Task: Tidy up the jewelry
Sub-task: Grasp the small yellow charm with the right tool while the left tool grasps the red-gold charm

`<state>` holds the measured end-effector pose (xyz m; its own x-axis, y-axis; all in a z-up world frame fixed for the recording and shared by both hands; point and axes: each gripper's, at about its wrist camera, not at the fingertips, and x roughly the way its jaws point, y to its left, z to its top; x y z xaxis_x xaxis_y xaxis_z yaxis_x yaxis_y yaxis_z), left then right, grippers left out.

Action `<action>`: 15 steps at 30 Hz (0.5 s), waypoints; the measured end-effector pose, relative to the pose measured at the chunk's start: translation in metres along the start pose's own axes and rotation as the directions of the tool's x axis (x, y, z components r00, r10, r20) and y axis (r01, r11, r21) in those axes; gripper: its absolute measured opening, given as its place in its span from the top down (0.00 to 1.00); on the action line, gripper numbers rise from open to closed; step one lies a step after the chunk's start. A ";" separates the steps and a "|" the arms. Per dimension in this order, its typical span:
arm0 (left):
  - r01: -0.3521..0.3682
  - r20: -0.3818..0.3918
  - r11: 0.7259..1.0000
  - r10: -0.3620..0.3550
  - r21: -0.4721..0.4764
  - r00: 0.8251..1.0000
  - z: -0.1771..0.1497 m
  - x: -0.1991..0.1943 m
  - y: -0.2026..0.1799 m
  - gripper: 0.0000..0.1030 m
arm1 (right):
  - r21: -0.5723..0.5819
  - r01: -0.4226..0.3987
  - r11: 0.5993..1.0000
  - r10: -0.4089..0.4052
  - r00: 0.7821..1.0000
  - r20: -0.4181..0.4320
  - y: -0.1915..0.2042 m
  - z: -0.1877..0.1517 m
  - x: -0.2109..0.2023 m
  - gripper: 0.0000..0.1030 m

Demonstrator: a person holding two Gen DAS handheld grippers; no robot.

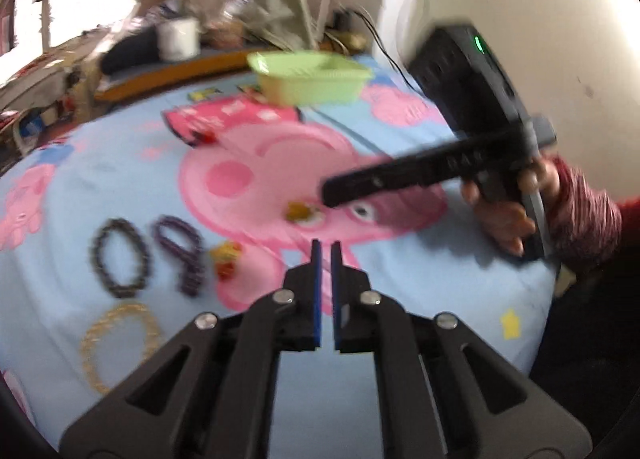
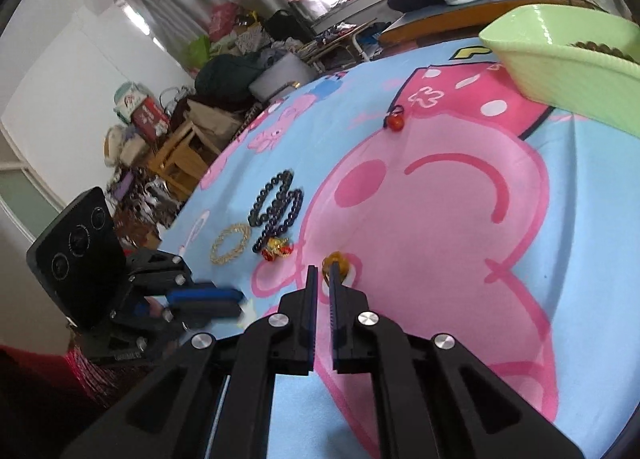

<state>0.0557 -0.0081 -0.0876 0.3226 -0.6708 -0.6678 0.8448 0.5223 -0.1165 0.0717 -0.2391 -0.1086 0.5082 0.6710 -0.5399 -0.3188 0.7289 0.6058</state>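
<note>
Jewelry lies on a blue cartoon-pig cloth [image 1: 440, 279]. A dark bead bracelet [image 1: 120, 259], a purple bead bracelet [image 1: 180, 255], a gold chain bracelet [image 1: 116, 343] and a small yellow-red charm [image 1: 226, 259] sit left of my left gripper [image 1: 326, 245], which is shut with nothing in it. My right gripper [image 2: 322, 271] is shut and holds nothing. An amber piece [image 2: 338, 261] lies just past its tips. From the left wrist view, the right gripper [image 1: 330, 190] hovers beside that amber piece [image 1: 302, 213]. A red ring [image 2: 394, 121] lies farther off.
A light green plastic basket [image 2: 560, 71] stands at the cloth's far side with a dark beaded item [image 2: 600, 47] inside. A hand in a red striped sleeve [image 1: 580, 219] holds the right gripper. A white enamel pot [image 1: 178, 39] and clutter sit beyond the cloth.
</note>
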 end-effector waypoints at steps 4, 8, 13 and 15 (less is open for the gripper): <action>-0.115 -0.018 0.991 0.114 -0.074 0.993 0.002 0.000 0.021 0.86 | -0.036 0.005 0.999 -0.004 0.999 0.034 0.008 -0.003 -0.003 1.00; -0.184 -0.051 0.981 0.181 -0.059 0.982 0.003 0.010 0.026 0.86 | -0.087 0.028 0.996 -0.026 0.999 0.025 0.017 -0.005 -0.002 1.00; -0.228 -0.069 0.974 0.228 0.008 0.971 0.005 0.021 0.019 0.72 | -0.140 0.070 0.988 -0.066 0.997 0.034 0.026 -0.008 -0.003 0.69; -0.225 -0.080 0.974 0.226 0.018 0.971 0.004 0.023 0.019 0.71 | -0.154 0.096 0.983 -0.094 0.995 0.022 0.028 -0.009 0.001 0.69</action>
<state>0.0810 -0.0160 -0.1023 0.4699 -0.4908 -0.7337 0.7580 0.6503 0.0504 0.0558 -0.2170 -0.0972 0.5530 0.5966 -0.5816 -0.3880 0.8021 0.4539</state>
